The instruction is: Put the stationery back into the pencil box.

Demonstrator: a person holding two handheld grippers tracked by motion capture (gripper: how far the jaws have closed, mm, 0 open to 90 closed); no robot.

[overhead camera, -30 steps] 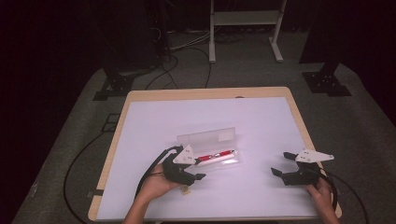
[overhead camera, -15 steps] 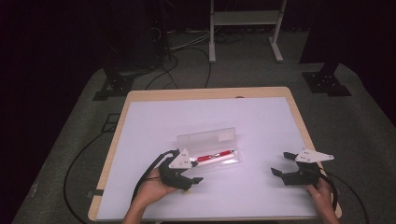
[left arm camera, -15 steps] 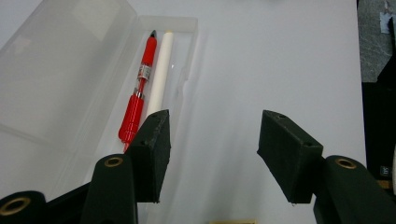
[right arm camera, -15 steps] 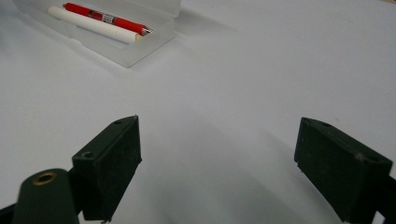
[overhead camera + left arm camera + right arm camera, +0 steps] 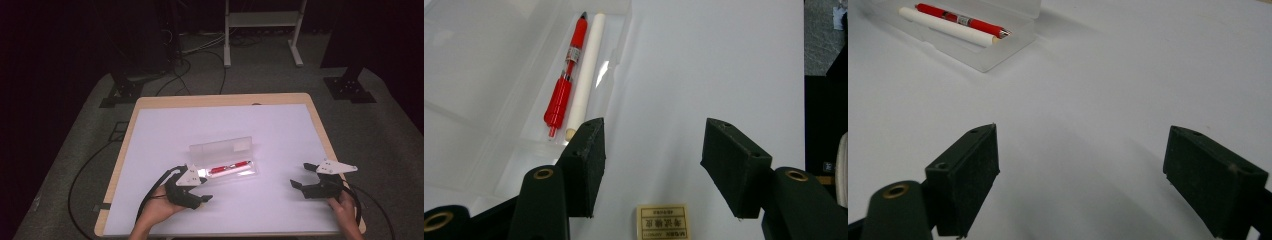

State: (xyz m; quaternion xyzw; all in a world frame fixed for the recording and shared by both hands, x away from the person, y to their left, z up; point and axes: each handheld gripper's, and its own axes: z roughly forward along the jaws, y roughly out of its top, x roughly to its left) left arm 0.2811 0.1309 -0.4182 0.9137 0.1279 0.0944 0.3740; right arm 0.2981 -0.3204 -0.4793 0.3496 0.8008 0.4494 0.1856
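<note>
In the high view, the left gripper (image 5: 192,192) sits at lower left of centre, jaws spread apart and empty (a small printed eraser (image 5: 663,223) lies between them in its own view). Just right of it, mid-frame, the clear pencil case (image 5: 226,159) lies open, holding a red pen (image 5: 229,168) beside a white stick (image 5: 585,75). At lower right, the right gripper (image 5: 312,186) gapes wide over bare table (image 5: 280,125).
</note>
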